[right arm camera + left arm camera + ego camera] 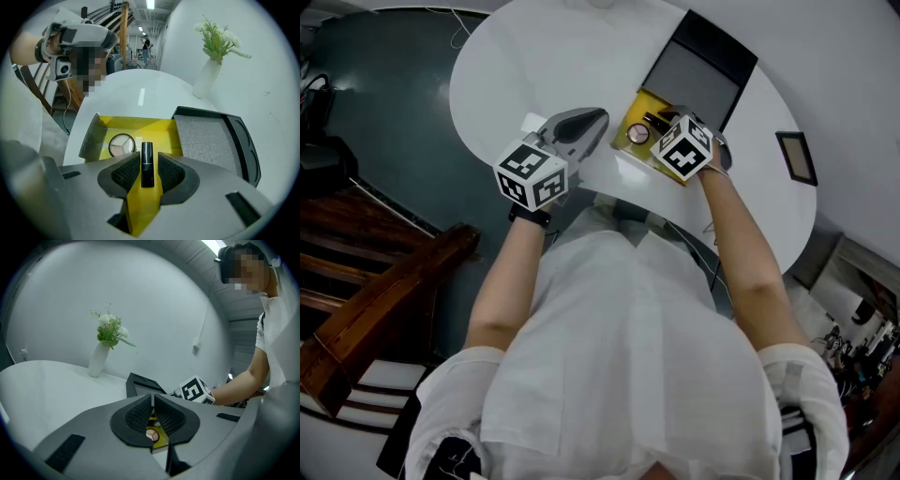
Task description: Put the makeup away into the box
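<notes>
The right gripper (148, 155) points steeply down into the yellow box (140, 125). Its fingers are released, parted round a black lipstick (147, 168) that seems to lie on the box floor. A sliver of yellow shows beside the tube, so the pads do not press on it.

The clearance is slim, and that is the risk. If the gripper lifts off at a slant, a pad could catch the smooth round tube and drag it up or set it rolling. It might then knock against the round compact (122, 144), which lies just behind and to the left in the same box. The box looks like light card, so a bump from the fingers could also shove it across the surface. Nothing steadies it. The left gripper (153, 399) hangs beside it, near the edge, with its fingers clenched on nothing.

Behind the box its grey-lined lid (206, 138) lies open. The surface (140, 93) is white, round and mostly bare. A white vase of flowers (206, 77) stands at its far side and a small dark frame (795, 157) lies off to the right. Beyond it are a pale curved wall, a dark floor (384, 103) and a wooden railing (384, 291).
</notes>
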Tool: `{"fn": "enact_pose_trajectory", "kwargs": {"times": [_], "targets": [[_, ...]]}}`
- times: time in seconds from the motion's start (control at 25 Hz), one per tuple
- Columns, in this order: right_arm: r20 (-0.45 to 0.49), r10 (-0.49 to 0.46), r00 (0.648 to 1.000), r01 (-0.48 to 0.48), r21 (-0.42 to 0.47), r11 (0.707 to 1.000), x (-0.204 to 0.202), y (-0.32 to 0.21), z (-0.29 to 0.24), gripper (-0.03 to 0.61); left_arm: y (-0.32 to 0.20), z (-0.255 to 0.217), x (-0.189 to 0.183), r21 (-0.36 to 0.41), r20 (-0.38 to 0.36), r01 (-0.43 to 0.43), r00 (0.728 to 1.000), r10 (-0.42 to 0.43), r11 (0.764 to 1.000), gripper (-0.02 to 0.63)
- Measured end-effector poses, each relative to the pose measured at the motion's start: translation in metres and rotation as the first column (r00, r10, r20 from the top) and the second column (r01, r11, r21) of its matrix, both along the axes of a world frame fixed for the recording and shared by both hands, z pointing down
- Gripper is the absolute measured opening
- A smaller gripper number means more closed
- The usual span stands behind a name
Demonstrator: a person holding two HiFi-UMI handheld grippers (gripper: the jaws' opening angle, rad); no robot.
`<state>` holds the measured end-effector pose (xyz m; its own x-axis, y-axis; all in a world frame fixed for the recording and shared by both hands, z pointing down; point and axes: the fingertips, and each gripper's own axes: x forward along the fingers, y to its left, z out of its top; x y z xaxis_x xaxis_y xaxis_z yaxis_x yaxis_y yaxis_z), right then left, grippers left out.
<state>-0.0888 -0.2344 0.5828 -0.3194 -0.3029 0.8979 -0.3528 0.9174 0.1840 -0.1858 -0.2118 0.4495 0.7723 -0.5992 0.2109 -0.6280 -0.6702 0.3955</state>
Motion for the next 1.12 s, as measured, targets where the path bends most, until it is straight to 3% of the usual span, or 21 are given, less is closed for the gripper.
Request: {"fn": "enact_pose_trajectory", "kwargs": {"times": [0.48, 1.12], "targets": [[0.097, 0.102, 0.99, -0.11, 0.082, 0.991, 0.046, 0.008, -0.051, 0.104, 0.004, -0.013, 0.052, 0.026, 0.011, -0.115, 0.993, 0.114, 0.993, 0.02], [0.107, 0.356, 0.929, -0.364, 0.079, 0.928, 0.198, 0.067, -0.053, 0.104, 0.033, -0.015, 0.185, 0.037, 0.02, -0.347, 0.938, 0.346, 0.937, 0.02]]}}
